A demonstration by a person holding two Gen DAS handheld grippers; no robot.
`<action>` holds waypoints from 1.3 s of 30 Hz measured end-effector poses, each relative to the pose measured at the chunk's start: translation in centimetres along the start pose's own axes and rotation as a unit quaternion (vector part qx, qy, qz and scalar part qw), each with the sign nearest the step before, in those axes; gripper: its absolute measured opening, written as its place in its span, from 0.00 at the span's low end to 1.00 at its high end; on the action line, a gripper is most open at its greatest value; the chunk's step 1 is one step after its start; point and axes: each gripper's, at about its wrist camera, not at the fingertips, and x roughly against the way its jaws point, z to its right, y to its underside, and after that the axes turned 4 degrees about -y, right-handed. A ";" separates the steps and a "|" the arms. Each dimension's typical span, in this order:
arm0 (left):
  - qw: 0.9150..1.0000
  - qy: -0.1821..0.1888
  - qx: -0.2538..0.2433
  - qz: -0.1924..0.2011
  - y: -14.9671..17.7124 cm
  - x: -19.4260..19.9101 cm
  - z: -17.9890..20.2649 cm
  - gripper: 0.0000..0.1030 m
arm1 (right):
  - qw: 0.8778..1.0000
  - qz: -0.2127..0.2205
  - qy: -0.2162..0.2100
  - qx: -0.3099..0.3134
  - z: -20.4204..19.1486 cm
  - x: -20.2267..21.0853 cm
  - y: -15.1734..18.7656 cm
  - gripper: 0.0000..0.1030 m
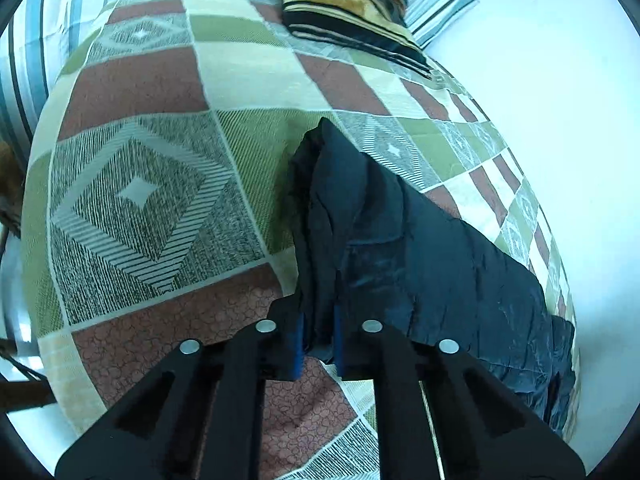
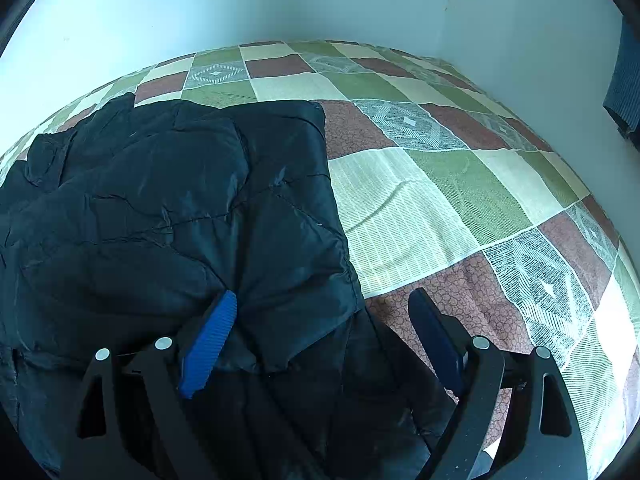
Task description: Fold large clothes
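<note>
Jacket (image 2: 180,216), dark and puffy, lies on the patchwork bedspread (image 2: 440,200), near the wall (image 2: 280,0). Left gripper (image 1: 319,340) is clamped on a bunched fold of the jacket, which hangs up off the bedspread between the blue pads (image 1: 299,344). Right gripper (image 2: 324,316) is spread wide, left finger resting on the jacket, right finger over the bedspread just beside the jacket's edge. Striped pillow (image 1: 352,4) sits at the far end of the bedspread.
</note>
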 end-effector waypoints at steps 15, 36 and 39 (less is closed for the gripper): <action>0.970 0.148 -0.187 0.037 4.8 8.2 18.6 0.07 | 1.000 0.000 -0.019 -0.017 0.7 -0.2 0.1 0.84; 0.838 0.282 -0.459 -0.088 30.6 7.1 46.5 0.07 | 0.998 -0.003 -0.043 -0.039 1.6 -0.5 0.3 0.84; 0.827 0.280 -0.477 -0.106 33.8 6.0 47.7 0.07 | 0.998 -0.003 -0.043 -0.040 1.6 -0.5 0.3 0.84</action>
